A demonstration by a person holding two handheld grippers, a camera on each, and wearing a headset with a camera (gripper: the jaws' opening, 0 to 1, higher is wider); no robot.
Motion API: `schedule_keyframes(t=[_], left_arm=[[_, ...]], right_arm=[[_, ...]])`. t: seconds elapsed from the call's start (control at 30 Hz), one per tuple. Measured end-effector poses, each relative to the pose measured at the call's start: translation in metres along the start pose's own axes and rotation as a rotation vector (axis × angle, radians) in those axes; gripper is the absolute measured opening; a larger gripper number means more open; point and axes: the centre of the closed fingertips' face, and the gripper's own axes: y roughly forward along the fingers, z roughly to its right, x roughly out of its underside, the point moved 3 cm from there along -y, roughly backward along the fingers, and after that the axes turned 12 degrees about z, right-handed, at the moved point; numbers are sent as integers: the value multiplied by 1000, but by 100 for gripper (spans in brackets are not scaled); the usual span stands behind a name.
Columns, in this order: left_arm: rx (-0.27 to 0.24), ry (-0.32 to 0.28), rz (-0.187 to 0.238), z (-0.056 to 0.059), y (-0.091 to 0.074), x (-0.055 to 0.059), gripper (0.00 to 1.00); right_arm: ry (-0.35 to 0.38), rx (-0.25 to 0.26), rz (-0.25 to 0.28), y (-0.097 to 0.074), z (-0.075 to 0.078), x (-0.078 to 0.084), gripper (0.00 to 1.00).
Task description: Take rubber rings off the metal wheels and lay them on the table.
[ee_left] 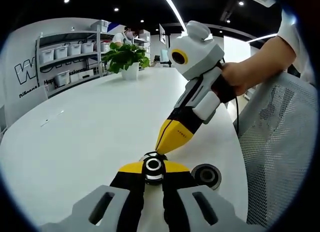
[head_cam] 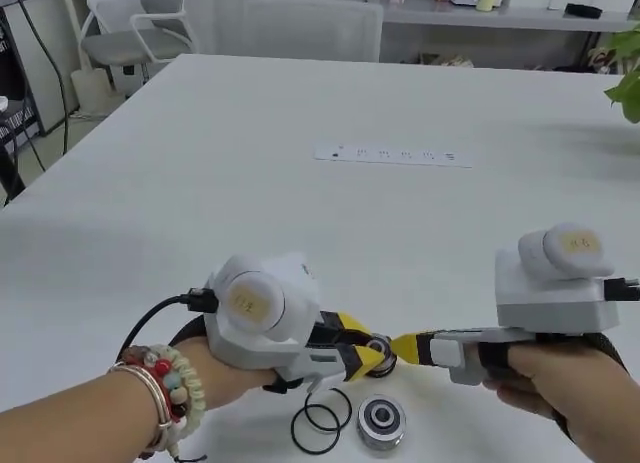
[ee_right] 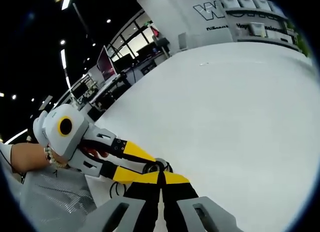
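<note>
My left gripper (head_cam: 374, 351) (ee_left: 152, 173) is shut on a small metal wheel (head_cam: 379, 344) (ee_left: 153, 165), held just above the table. My right gripper (head_cam: 399, 348) (ee_right: 161, 177) comes in from the right. Its yellow tips are closed at the wheel's rim, on the black rubber ring (ee_right: 168, 167) around the wheel (ee_right: 154, 166). Below the grippers a second metal wheel (head_cam: 381, 420) (ee_left: 206, 175) lies flat on the white table (head_cam: 300, 213). Two loose black rubber rings (head_cam: 320, 421) lie overlapping to its left.
A flat white strip (head_cam: 392, 155) lies mid-table, far from the grippers. A potted plant (ee_left: 126, 57) stands at the table's far right edge, and chairs (head_cam: 310, 28) stand beyond the far edge. A cable (head_cam: 150, 318) trails from the left gripper.
</note>
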Motion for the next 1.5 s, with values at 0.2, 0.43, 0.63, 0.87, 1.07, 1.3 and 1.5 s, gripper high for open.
schedule_keyframes(t=[0.2, 0.43, 0.63, 0.87, 1.07, 1.3, 1.5], left_arm=[[1, -1, 1, 0, 0, 0, 8], [1, -1, 2, 0, 1, 0, 8], [2, -2, 3, -1, 1, 0, 8], [-5, -3, 5, -2, 1, 0, 8], [-6, -4, 6, -2, 1, 0, 8], [-19, -9, 11, -1, 1, 0, 8], [-20, -24, -3, -1, 2, -2, 9]], right_arm=[[-16, -3, -4, 0, 0, -1, 0], [-58, -4, -12, 1, -2, -1, 0], [-78, -9, -15, 1, -4, -1, 0], [-13, -74, 31, 1, -24, -14, 0], [-61, -62, 47, 4, -18, -13, 0], [-54, -13, 16, 1, -10, -8, 0], [-47, -7, 14, 1, -10, -8, 0]])
